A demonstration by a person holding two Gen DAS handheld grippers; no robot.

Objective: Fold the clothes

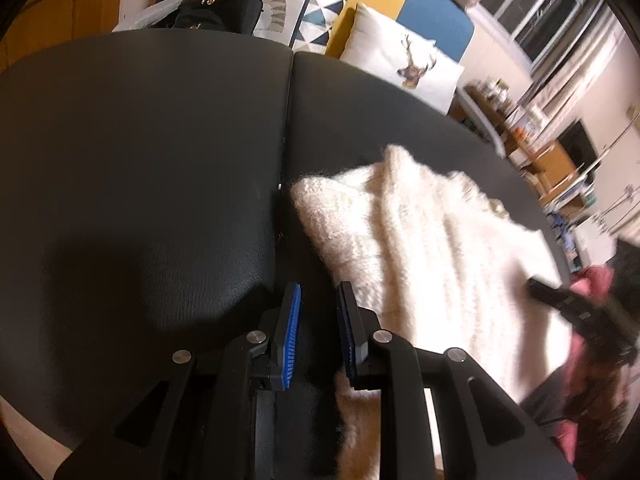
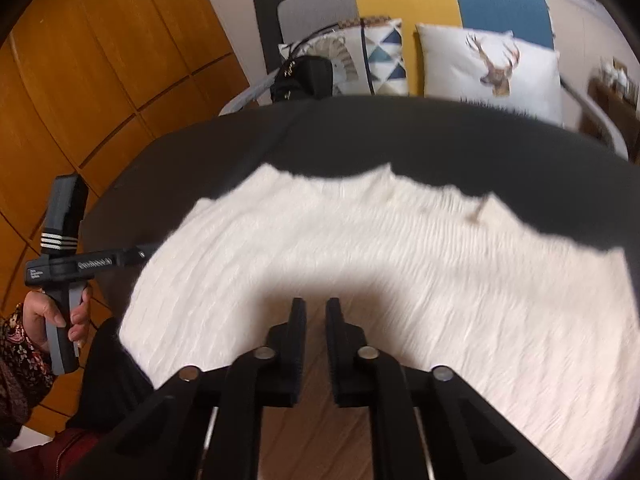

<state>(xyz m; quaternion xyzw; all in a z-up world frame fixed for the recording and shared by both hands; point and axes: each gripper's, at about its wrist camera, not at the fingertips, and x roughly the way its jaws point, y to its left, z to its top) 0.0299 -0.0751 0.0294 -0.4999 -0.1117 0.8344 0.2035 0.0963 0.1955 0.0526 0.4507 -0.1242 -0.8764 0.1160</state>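
Note:
A white fuzzy knit sweater [image 1: 420, 248] [image 2: 400, 260] lies spread on a black padded surface [image 1: 140, 160] [image 2: 400, 136]. My left gripper [image 1: 318, 296], with blue pads, is open just off the sweater's near left edge and holds nothing. In the right wrist view the left gripper [image 2: 136, 257] is held by a hand [image 2: 76, 320], its tip at the sweater's left side. My right gripper [image 2: 316, 306] hovers over the middle of the sweater's near part, its fingers slightly apart and empty. It shows blurred in the left wrist view [image 1: 538, 285], over the sweater's right side.
A deer-print cushion [image 1: 404, 68] [image 2: 492, 68], a patterned cushion [image 2: 384, 56] and a black handbag [image 1: 220, 8] [image 2: 308, 76] sit behind the surface's far edge. Wooden panelling [image 2: 100, 60] lies left. Cluttered shelves [image 1: 540, 148] stand at the right.

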